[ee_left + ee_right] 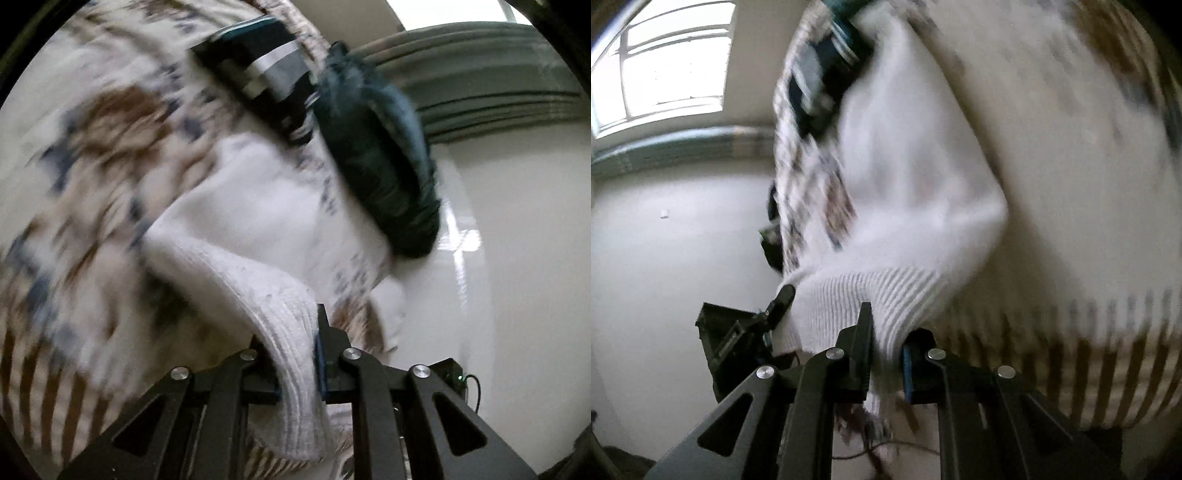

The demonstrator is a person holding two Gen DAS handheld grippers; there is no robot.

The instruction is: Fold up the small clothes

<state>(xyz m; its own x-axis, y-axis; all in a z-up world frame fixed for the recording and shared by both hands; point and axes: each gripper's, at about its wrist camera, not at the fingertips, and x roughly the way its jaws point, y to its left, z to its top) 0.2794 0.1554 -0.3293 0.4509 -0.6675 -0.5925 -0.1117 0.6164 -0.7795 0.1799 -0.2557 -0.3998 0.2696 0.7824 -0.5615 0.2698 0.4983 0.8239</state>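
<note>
**Both grippers clamped on white sock cuff**

Left gripper (pixel 295 354) is clenched on the ribbed cuff of the white sock (pixel 255 221). Right gripper (pixel 886 354) grips the same cuff further along; the left gripper's fingertip (pixel 781 299) shows at the cuff's left edge. The sock body stretches away over a patterned blanket (pixel 85 155). Far off lie a dark striped garment (pixel 258 70) and a dark teal bundle (pixel 376 155), possibly more socks; motion blur hides detail.
</note>
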